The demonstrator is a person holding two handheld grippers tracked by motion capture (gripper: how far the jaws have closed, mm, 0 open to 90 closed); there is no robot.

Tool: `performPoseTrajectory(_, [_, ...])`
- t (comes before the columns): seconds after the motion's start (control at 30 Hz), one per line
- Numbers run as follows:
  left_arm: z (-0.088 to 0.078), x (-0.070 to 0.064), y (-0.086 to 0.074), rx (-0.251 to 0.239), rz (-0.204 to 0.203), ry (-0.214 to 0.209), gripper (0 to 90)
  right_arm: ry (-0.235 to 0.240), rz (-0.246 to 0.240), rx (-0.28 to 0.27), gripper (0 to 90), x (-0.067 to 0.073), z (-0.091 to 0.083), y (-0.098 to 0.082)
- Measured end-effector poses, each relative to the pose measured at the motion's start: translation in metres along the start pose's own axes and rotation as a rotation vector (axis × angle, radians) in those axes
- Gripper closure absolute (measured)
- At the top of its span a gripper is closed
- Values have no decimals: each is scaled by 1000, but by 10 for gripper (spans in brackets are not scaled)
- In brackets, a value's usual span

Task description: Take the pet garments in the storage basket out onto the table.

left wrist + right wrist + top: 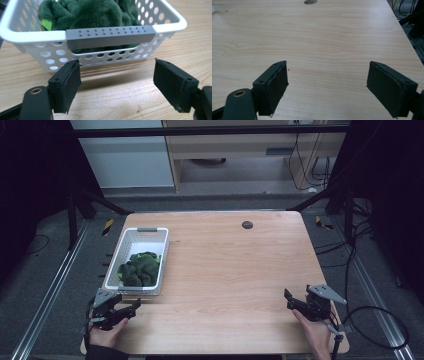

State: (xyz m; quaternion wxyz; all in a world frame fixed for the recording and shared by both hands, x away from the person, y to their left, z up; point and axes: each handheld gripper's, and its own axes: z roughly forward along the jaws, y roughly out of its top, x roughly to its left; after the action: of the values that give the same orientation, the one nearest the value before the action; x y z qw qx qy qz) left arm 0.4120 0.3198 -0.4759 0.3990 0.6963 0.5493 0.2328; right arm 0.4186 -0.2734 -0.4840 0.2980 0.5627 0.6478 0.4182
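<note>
A wooden table (230, 270) fills the middle of the high view, with dark floor around it. At the near left corner, my left hand (102, 335) holds my left gripper (127, 312), whose jaws are spread wide with nothing between them. Just beyond it, touching nothing of mine, sits a white plastic basket (131, 241) along the table's left side, its long sides running away from me. Its walls are dotted with round holes, and each short end has a grey handle strip. In the left gripper view the near grey handle (110, 36) sits straight ahead between my parted jaws, studded with small bumps. Inside the basket lies a heap of dark green plush cloth (140, 269), bunched in the near half, with a bright green tag (47, 23) showing. A small dark round cap (247, 224) is set in the tabletop near the far edge. At the near right corner, my right hand (317, 335) holds my right gripper (290, 300), jaws also released and wide apart over bare wood.
</note>
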Motion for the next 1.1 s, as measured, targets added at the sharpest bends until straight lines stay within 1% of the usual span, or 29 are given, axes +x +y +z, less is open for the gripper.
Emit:
performPoseTrajectory(0.1, [-4,-1,2,-10,-4,8,236,7,-21,37,158,-3,-1,-4])
performPoseTrajectory(0.17, [-7,-1,3,-15,-4,10,236,9,-18,48,156,-5,-1,-6])
performPoseTrajectory(0.3, [-11,-1,4,-23,-12,11,236,9,-15,42,154,-6,-3,-5])
performPoseTrajectory(0.4, [-15,-2,8,-41,-15,4,236,11,-32,36,154,-3,-3,-5])
performPoseTrajectory(0.53, [-16,-2,10,-39,-11,1,235,14,-41,35,151,-2,-2,-4])
performPoseTrajectory(0.67, [-18,-2,13,-41,-15,-11,233,14,-47,39,150,-2,0,-3])
performPoseTrajectory(0.77, [-20,-2,17,-49,-19,-24,232,15,-41,44,149,-2,0,-3])
performPoseTrajectory(0.93, [-22,-3,23,-52,-13,-33,231,15,-44,59,141,-1,3,-4])
performPoseTrajectory(1.1, [-23,-5,30,-57,-4,-41,229,17,-44,59,140,-1,3,-3])
